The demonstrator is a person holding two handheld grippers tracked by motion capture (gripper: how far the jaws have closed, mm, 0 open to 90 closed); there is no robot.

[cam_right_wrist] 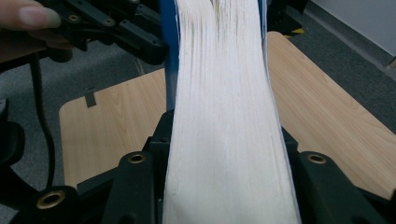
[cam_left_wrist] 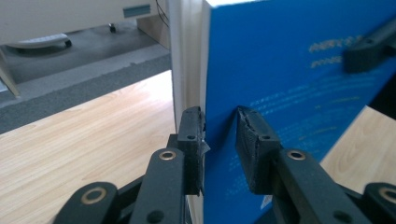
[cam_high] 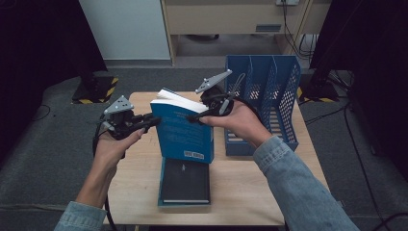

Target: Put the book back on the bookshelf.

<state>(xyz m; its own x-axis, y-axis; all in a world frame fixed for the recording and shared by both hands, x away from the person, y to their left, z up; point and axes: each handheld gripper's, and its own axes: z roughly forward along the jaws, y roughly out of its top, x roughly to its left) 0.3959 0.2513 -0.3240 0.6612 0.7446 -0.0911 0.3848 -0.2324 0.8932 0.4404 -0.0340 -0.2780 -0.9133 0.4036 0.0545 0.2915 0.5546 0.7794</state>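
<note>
A blue book (cam_high: 185, 132) stands upright over the middle of the wooden table (cam_high: 139, 168), its white page block (cam_right_wrist: 224, 116) facing my right gripper. My right gripper (cam_high: 195, 117) is shut across the book's full thickness, one jaw on each cover (cam_right_wrist: 224, 140). My left gripper (cam_high: 153, 120) holds the book's left edge. Its jaws straddle the front cover (cam_left_wrist: 299, 84) with only a narrow gap (cam_left_wrist: 220, 133). The right gripper's jaw (cam_left_wrist: 369, 46) presses the cover farther up. The left gripper (cam_right_wrist: 140, 42) also meets the blue cover from the far side.
A black book (cam_high: 185, 182) with a blue edge lies flat on the table just below the upright one. A blue mesh file holder (cam_high: 262, 103) with several slots stands at the table's right rear. Grey floor surrounds the table.
</note>
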